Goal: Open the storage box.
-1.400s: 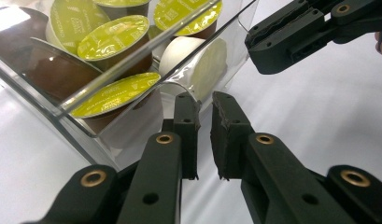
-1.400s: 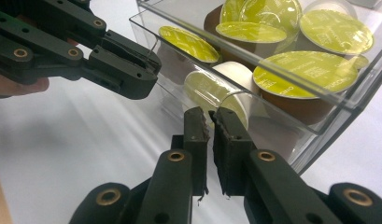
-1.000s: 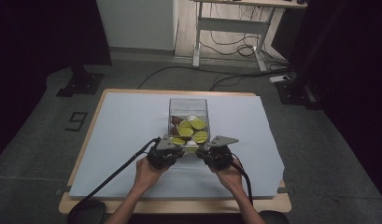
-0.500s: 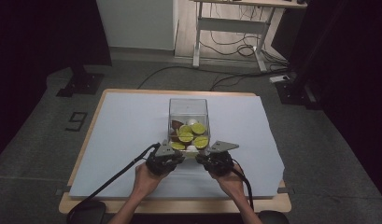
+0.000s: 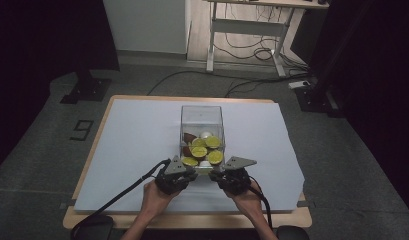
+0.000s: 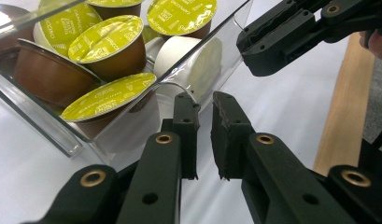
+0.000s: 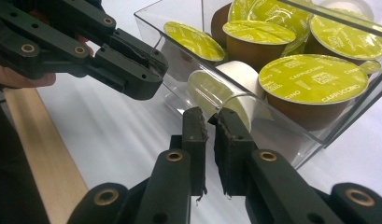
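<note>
- The wooden-edged rectangular worktop (image 5: 92,150) carries a pale blue-white sheet (image 5: 137,135) over nearly all of its top.
- A clear, square-sided plastic box (image 5: 202,116) stands on the sheet near the middle of the worktop, toward the person's side.
- In the box lie brown coffee capsules with yellow-green foil lids (image 7: 314,79), printed "cappuccino", heaped against its near wall; a white capsule (image 6: 191,58) lies on its side among them.
- The left gripper (image 5: 188,175), black with a grey plate on top, sits just beside the box's near left corner. In the left gripper view its jaws stand a narrow gap apart with nothing between them, tips by the clear wall.
- The right gripper (image 5: 218,176) mirrors it at the near right corner. In the right gripper view its jaws are almost closed, a thin slit between them, gripping nothing, tips right at the box's near wall.
- The two grippers sit close together, apart, each held in one hand.
</note>
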Demonstrator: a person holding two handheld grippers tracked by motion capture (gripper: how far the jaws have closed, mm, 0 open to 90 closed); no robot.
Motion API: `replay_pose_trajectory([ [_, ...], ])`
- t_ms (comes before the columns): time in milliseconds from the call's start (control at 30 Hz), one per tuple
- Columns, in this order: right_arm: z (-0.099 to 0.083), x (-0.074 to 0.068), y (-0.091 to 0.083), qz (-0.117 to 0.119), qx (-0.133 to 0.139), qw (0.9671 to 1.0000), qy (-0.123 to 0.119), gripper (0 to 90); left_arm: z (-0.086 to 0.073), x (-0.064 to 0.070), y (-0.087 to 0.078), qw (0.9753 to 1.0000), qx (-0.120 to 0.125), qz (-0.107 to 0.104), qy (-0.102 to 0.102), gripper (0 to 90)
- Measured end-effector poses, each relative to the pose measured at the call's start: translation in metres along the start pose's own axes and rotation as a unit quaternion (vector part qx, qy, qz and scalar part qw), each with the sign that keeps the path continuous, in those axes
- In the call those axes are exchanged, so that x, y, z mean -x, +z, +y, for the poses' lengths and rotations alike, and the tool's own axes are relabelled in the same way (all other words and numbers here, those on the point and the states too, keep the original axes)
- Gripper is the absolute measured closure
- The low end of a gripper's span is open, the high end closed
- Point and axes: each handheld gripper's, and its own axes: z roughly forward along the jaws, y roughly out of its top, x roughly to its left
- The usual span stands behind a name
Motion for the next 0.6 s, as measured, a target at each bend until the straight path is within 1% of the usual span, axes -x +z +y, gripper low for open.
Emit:
replay_pose_trajectory([
  [133, -0.002, -0.004, -0.002, 0.003, -0.001, 1.0, -0.003, 82.2, -0.002, 0.005, -0.002, 1.0, 0.0, -0.001, -0.003, 80.0],
  [267, -0.005, -0.009, -0.006, 0.001, -0.004, 0.9999, -0.013, 82.1, -0.005, 0.011, -0.005, 1.0, 0.0, 0.002, 0.0, 79.9],
  [433, -0.007, -0.013, -0.007, 0.001, -0.008, 0.9998, -0.019, 82.1, -0.007, 0.014, -0.006, 1.0, -0.004, 0.004, 0.006, 79.9],
  [600, -0.008, -0.014, -0.006, 0.002, -0.015, 0.9997, -0.02, 82.0, -0.009, 0.015, -0.005, 1.0, -0.006, 0.001, 0.008, 79.7],
])
